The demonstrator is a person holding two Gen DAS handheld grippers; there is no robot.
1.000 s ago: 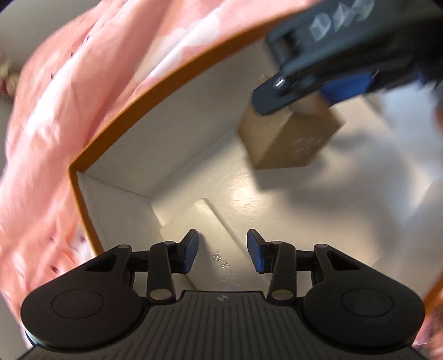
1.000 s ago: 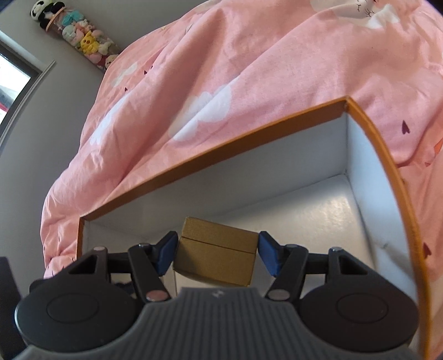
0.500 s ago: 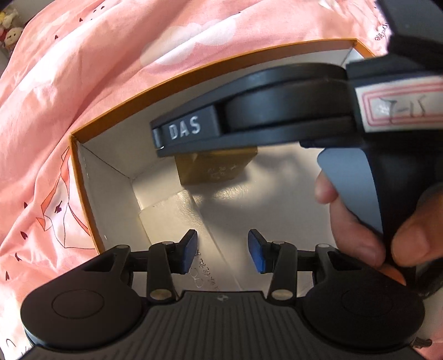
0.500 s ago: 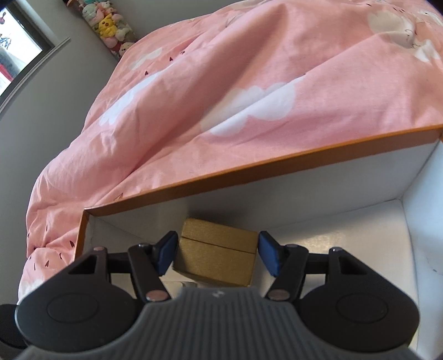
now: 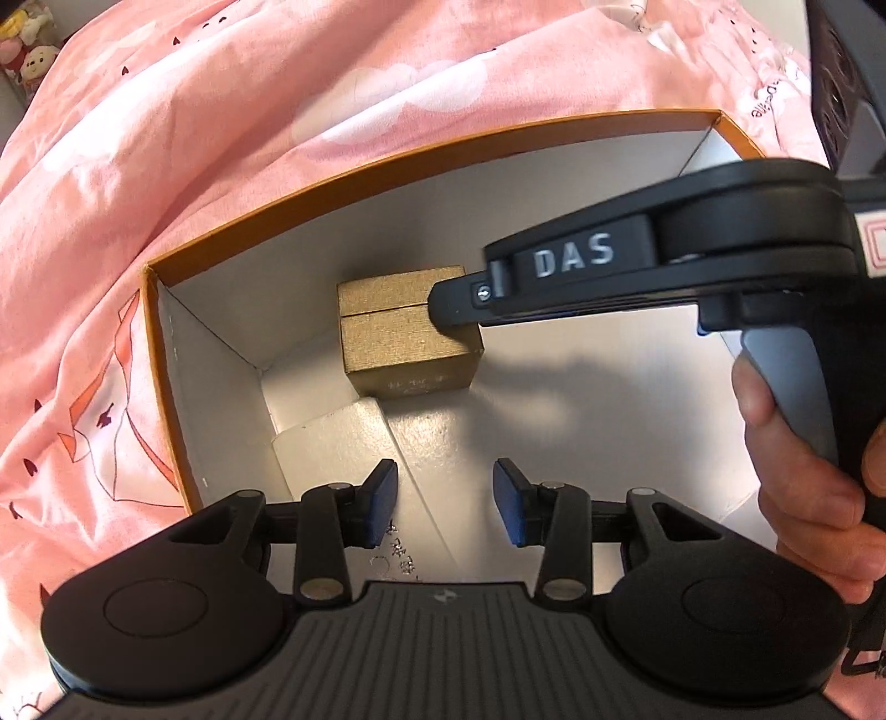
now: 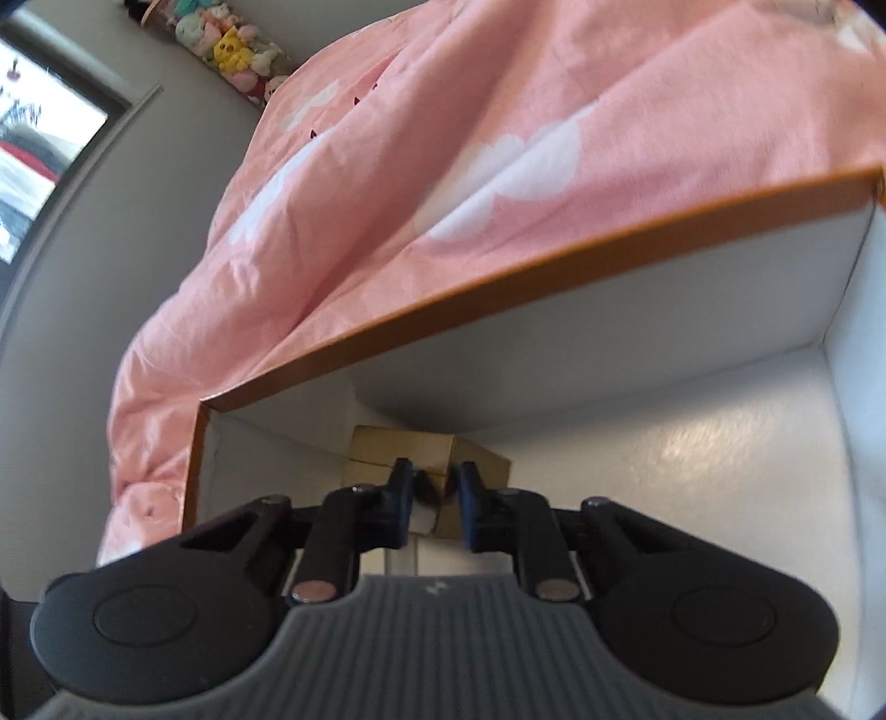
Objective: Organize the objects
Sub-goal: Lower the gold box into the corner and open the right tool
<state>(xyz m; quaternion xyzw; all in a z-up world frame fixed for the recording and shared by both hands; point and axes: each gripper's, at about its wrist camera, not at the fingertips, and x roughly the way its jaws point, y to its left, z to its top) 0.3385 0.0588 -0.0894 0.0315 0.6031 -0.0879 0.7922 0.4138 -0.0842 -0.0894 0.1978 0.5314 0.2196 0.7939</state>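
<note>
A small gold box (image 5: 404,338) sits on the white floor of a big orange-rimmed carton (image 5: 387,160), near its far left corner. My right gripper (image 5: 459,302) reaches in from the right, tips at the gold box's upper right corner. In the right wrist view the right gripper (image 6: 433,487) is closing, its pads a narrow gap apart, and the gold box (image 6: 421,451) stands just past the tips, corner toward me. I cannot tell if the pads touch it. My left gripper (image 5: 444,498) hovers over the carton's near floor, closing slightly, with nothing between its pads.
The carton rests on a pink duvet (image 5: 221,111) with white clouds. A white folded flap (image 5: 332,443) lies on the carton floor near the left gripper. A hand (image 5: 803,443) holds the right gripper's handle. Plush toys (image 6: 232,39) and a window (image 6: 33,138) line the grey wall.
The right gripper carried the gold box down into the carton, then let go and drew its jaws nearly together. The box now sits on the floor, turned corner-on.
</note>
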